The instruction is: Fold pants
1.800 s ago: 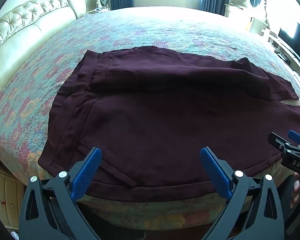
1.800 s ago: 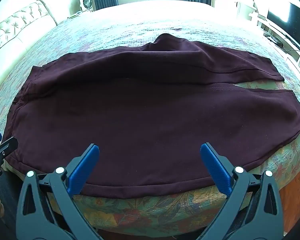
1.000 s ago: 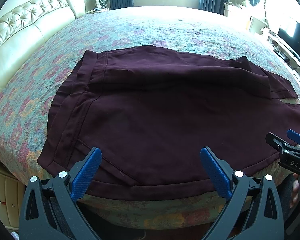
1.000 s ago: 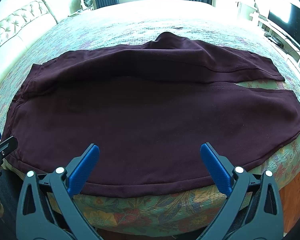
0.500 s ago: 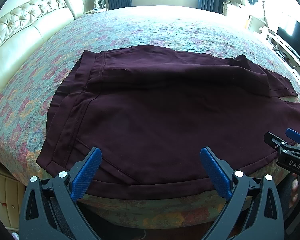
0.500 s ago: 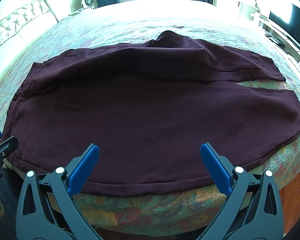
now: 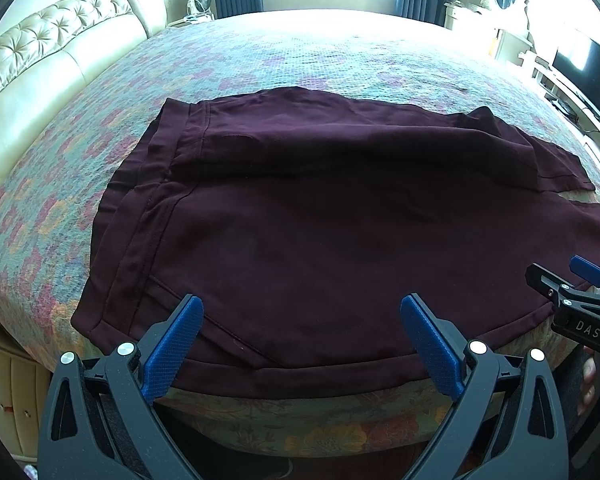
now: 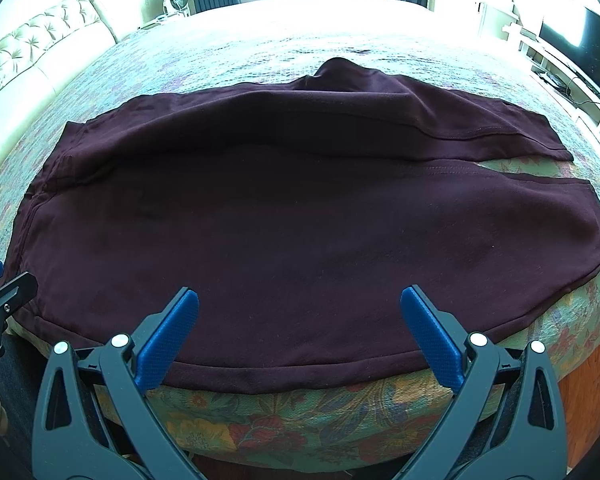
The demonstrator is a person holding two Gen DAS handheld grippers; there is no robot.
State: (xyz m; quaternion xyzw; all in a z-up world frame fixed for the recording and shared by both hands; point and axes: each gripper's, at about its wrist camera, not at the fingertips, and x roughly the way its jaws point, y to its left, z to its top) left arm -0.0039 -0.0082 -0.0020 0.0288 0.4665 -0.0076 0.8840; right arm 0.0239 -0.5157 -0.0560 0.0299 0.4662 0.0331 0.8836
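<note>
The pants (image 7: 340,216) are a dark maroon, matte woven cloth, spread flat across the near part of the bed (image 7: 300,60), waistband to the left and leg ends to the right; the waistband (image 7: 140,240) shows as a doubled strip with parallel stitch lines, and a diagonal seam runs down toward the near hem; the far leg lies slightly rumpled, with a soft raised ridge at its far edge (image 8: 340,68); between the two leg ends a narrow wedge of bedspread shows (image 8: 500,168). The bedspread is quilted, with a faded floral print in green, pink and orange; it curves down over the near edge of the mattress, and the near hem of the pants follows that edge. To the left stands a cream tufted headboard (image 7: 40,60), glossy and buttoned.

The left gripper (image 7: 300,340) hovers just short of the near hem, its blue ribbed pads (image 7: 172,344) wide apart with nothing between them; the right gripper (image 8: 300,336) hangs the same way further toward the legs, pads spread and empty; each shows at the edge of the other's view.

Compared with the frames before, the cloth lies the same, fold for fold; both grippers have crept very slightly forward and up, the jaws no narrower than they were.
</note>
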